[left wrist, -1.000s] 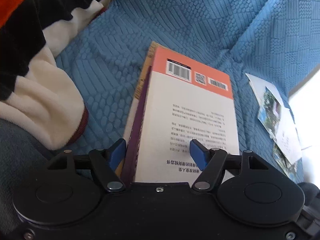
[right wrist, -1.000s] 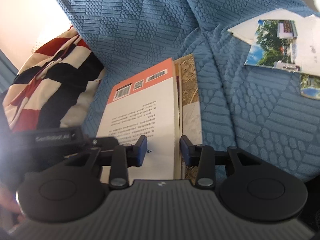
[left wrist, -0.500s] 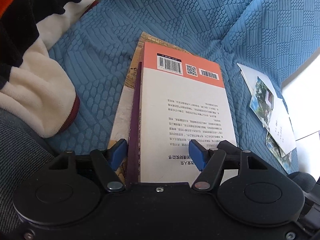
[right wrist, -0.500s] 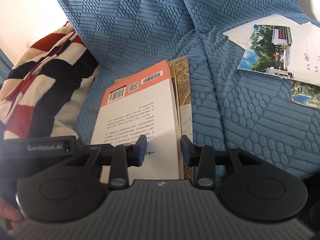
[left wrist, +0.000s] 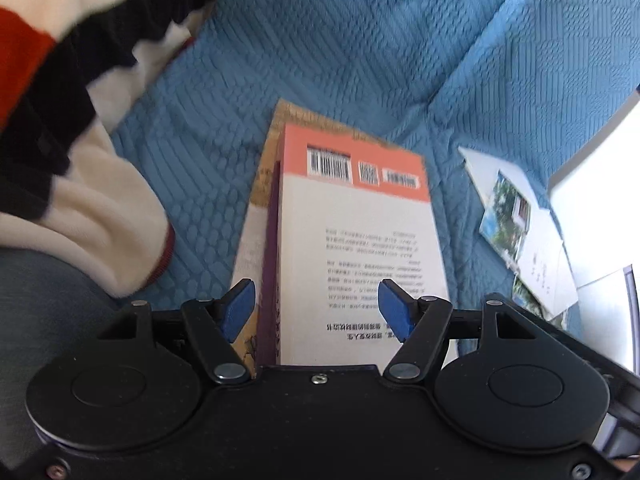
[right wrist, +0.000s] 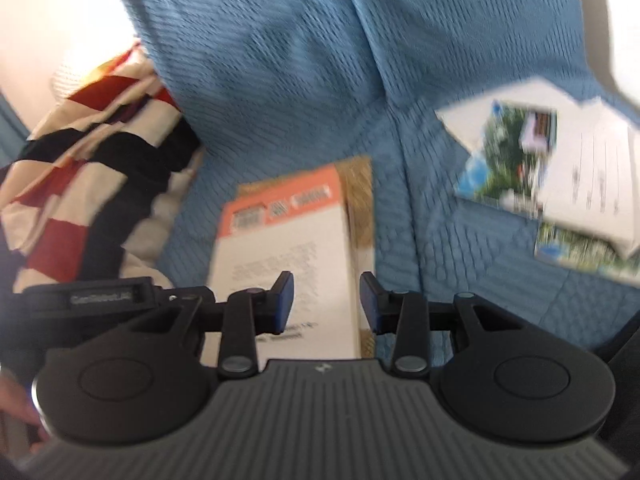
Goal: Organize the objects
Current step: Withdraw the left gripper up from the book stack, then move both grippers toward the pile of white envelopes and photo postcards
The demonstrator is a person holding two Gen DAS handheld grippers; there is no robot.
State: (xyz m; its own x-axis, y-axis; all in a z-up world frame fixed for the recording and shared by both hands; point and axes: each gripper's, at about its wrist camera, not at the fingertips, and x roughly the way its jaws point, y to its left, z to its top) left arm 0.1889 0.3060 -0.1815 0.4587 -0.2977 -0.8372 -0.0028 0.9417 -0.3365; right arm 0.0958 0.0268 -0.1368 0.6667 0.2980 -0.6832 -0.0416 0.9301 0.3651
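Note:
A stack of books lies on the blue sofa cover [left wrist: 360, 40]. The top book [left wrist: 360, 232] shows its white back cover with an orange band and barcodes. A brown book [left wrist: 260, 184] juts out beneath it. My left gripper [left wrist: 316, 308] hovers over the stack's near end, open wide, its blue pads clear of the books. My right gripper [right wrist: 326, 300] hangs open over the right edge of the top book [right wrist: 288, 256] and the brown book [right wrist: 360, 192], holding nothing. That view is blurred.
A striped red, black and cream blanket [left wrist: 60, 100] [right wrist: 80, 184] is bunched to the left of the books. Loose photos and cards [left wrist: 520, 232] [right wrist: 540, 184] lie scattered on the cover to the right. A hand [right wrist: 16, 400] shows at the lower left edge.
Both grippers have risen away from the book stack, which now looks smaller and farther off in both views. The jaw gaps look unchanged and the books stay on the sofa.

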